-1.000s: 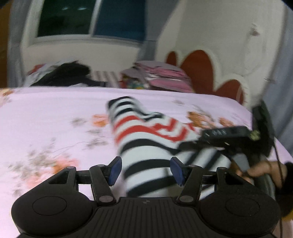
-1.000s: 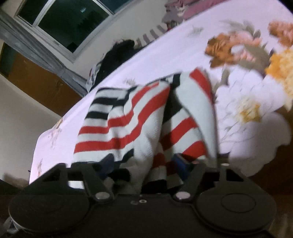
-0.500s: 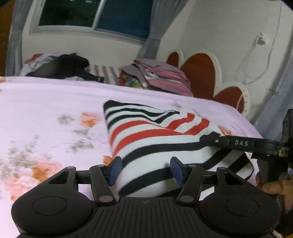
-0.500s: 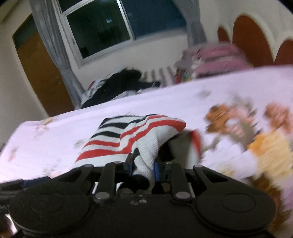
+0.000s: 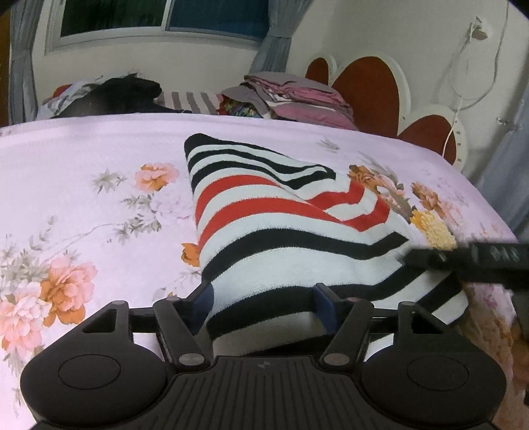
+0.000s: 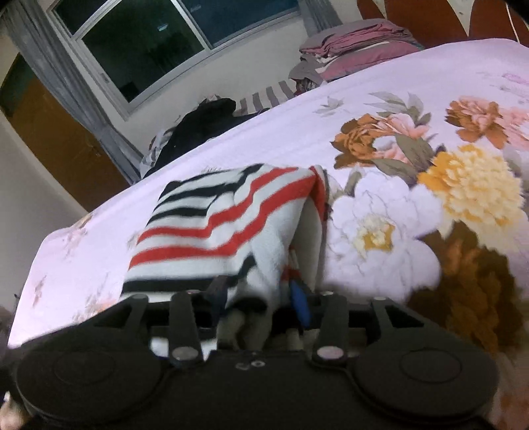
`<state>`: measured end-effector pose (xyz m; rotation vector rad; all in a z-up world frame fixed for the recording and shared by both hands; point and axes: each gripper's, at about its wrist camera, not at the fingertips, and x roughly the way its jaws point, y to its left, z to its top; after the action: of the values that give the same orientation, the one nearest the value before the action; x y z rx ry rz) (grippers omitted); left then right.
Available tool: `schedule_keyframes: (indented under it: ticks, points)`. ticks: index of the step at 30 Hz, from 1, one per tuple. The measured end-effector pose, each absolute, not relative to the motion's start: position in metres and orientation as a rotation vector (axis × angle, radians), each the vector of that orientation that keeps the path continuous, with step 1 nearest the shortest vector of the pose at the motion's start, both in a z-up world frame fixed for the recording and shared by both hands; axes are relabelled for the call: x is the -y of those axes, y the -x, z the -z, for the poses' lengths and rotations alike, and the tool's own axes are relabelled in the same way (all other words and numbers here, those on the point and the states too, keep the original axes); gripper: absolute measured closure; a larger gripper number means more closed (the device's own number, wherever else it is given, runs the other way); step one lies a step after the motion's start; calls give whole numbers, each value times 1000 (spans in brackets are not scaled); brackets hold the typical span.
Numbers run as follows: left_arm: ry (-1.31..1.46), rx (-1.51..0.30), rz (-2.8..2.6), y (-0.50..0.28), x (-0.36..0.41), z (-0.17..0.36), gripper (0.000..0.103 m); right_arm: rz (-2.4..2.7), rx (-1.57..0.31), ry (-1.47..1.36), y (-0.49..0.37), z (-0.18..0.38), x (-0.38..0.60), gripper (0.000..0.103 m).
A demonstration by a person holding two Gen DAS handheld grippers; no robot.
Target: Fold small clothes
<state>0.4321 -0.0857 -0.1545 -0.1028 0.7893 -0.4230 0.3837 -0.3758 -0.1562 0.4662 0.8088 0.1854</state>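
Striped garment: knit, white with black and red bands, folded into a thick bundle on the bed, which carries a pink floral sheet. In the left wrist view its long axis runs from the near edge, between the gripper fingers, away toward the far side of the bed; the stripes cross that axis and bend into a chevron at a fold on the right.

Left gripper: jaws spread and just opened wider, blue pads either side of the garment's near edge, not visibly pressing it.

Right gripper: jaws part-open, having just reopened after closing; a bunched fold of the garment lies between the pads. Blur hides whether the pads grip it.

Background: folded pink linens, a dark clothes pile, a window.
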Motion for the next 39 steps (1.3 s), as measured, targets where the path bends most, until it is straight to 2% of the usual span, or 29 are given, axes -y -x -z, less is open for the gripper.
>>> schedule_keyframes:
  ticks: [6,10,12,17,26,34,39]
  points:
    - [105,-819,431,-423,80,159,38,-161,-831,-446,-349,159,379,63]
    - [149,-863,432,-424,74,170,38,-136,-834,-522,-335,171,385,80]
    - [176,-876,425,-425,71,175,35,-119,-842,-540,-332,180,385,82]
    - [154,-881,420,-423,73,177,32,-97,-868,-687,-334,199,399,75]
    - [170,-815,428,-424,62,137,32,-125,-753,-501,-344,135,388,69]
    - [163,-815,413,-453,79,127,32,-133,-721,-374,-385,119,362,69]
    - [125,-807,424,-466,97,125,32,-151,-712,-403,-414,117,354,68]
